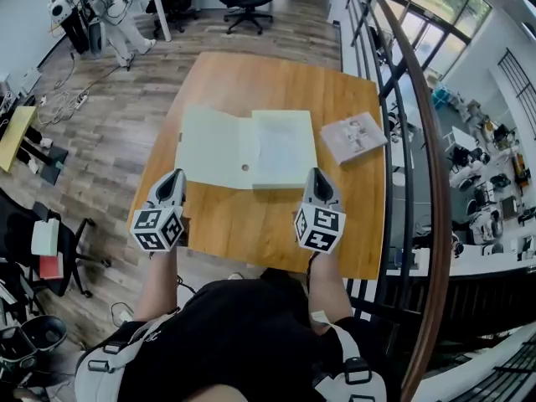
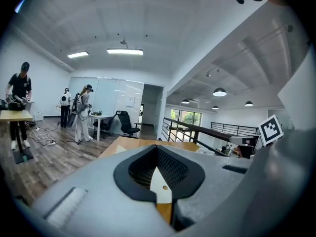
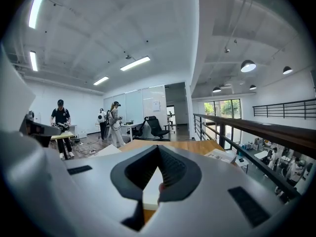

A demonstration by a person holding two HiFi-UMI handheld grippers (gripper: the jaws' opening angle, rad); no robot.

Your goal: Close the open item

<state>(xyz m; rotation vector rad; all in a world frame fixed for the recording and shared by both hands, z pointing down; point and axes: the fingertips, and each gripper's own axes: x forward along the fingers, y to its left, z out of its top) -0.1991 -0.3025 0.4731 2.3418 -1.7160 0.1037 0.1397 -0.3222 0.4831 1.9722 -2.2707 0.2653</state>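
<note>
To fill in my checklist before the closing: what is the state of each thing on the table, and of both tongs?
Folder: open, cover lying flat to the left.
Booklet: closed, flat, right of the Folder.
Left tongs: shut, empty.
Right tongs: shut, empty.

A wooden table (image 1: 251, 82) carried two things. A pale open folder (image 1: 218, 147) lay flat near its middle, one leaf spread out to the left. A thin printed booklet (image 1: 353, 136) lay just beside the folder, skewed, toward the table's right edge.
</note>
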